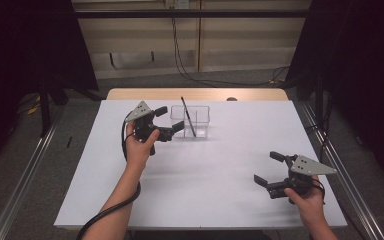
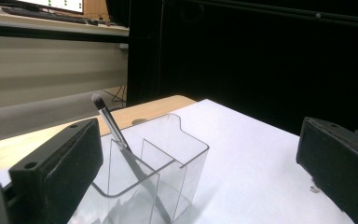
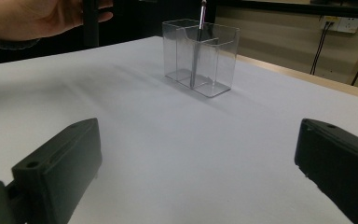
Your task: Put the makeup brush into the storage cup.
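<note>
A clear plastic container with two compartments stands on the white table cover at the back centre. A dark slim brush leans in it, bristle end up; which compartment holds it I cannot tell. My left gripper is open just left of the container, one jaw close to its near wall, nothing between the jaws. The left gripper view shows the container and brush close ahead between its open jaws. My right gripper rests open at the front right, far from the container.
A strip of wooden tabletop with a small dark spot shows behind the white cover. Metal rails run along both sides of the table. Cables lie on the floor beyond it. Dark curtains hang left and right.
</note>
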A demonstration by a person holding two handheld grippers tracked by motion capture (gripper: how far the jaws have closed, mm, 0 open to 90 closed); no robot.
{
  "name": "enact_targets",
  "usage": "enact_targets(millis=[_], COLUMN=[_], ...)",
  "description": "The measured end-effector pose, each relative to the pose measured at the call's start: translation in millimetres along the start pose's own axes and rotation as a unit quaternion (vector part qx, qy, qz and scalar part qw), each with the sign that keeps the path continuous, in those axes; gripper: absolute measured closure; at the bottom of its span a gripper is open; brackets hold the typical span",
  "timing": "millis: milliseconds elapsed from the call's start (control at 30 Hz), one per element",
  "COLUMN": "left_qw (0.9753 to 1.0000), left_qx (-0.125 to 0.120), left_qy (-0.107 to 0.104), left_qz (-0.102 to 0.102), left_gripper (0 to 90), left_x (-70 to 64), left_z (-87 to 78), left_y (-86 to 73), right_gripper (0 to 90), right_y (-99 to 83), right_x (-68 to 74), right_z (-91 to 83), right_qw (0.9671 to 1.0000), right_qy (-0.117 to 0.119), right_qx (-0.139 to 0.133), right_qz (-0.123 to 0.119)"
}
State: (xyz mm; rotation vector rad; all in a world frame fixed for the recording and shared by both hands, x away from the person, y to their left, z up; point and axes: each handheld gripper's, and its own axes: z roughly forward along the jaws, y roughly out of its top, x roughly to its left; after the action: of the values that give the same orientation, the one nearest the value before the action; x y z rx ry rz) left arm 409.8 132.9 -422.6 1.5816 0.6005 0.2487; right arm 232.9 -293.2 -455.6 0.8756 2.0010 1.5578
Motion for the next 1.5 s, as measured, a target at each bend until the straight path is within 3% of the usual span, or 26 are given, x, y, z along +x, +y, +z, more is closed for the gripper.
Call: enact_targets(millis=[800, 1500], left_qw=[0.9999, 0.9999], left_qx=[0.001, 0.004], left_qy=[-0.008, -0.007], left_qz=[0.011, 0.007], left_gripper=[0.4, 0.4], left_x=[-2.0, -1.8], left_z=[-26.3, -48.0], left_y=[-8.9, -20.8], right_gripper=[0.0, 0.0], right_y=[-0.2, -0.6], right_x=[-0.7, -1.2], right_z=[-1.0, -0.6], right_qw=[1.0000, 1.0000], right_qy=[-0.004, -0.004], right_qx=[-0.001, -0.001], right_qz=[0.003, 0.004])
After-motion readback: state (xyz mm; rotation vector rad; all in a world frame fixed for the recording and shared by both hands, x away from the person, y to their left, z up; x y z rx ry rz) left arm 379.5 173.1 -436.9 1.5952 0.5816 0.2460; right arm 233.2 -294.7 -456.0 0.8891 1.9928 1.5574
